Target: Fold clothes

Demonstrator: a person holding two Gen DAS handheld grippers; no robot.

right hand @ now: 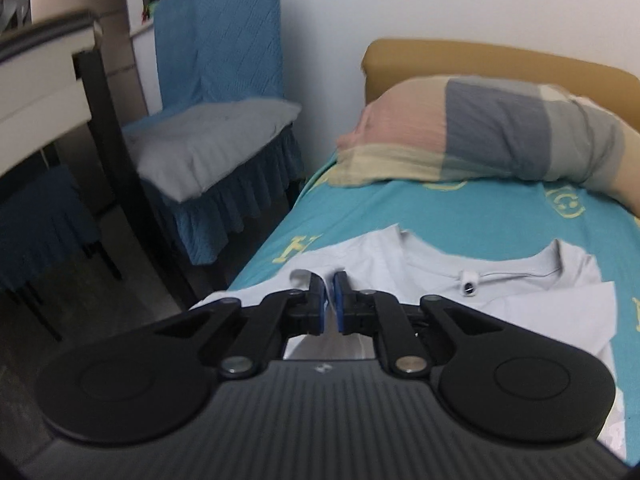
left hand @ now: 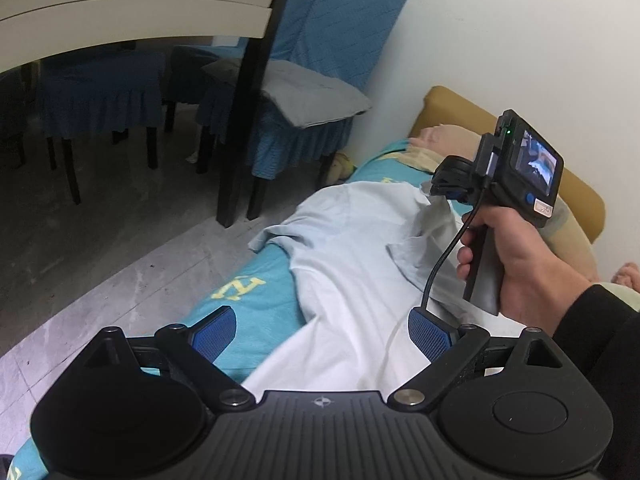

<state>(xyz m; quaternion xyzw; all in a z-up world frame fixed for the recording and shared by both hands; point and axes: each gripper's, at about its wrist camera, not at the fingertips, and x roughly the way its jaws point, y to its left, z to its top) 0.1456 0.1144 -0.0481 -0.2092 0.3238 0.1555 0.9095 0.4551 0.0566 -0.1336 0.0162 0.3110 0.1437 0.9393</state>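
Pale grey shirt lies spread on the bed, long axis running along the mattress: collar end toward the pillow, hem end toward the foot, nearest the left gripper. One sleeve hangs over the bed's left edge, the side by the chair.

Right gripper: jaws nearly closed, pinching a raised fold of the shirt at the left shoulder, close to the bed's left edge. In the left wrist view the same tool shows in the person's right hand, over the collar end, cloth bunched up under its tips.

Left gripper: jaws wide apart, nothing between the pads, poised over the hem end with shirt fabric directly below and ahead. Contact with the cloth cannot be told.

Judgement: fold appears under way at the shoulder only. Coming move turns on the shirt's long axis. The right gripper has the pillow-end corner; the matching hem-end corner on the same edge lies nearest the left gripper, which would need to close on it so both lift one side together.
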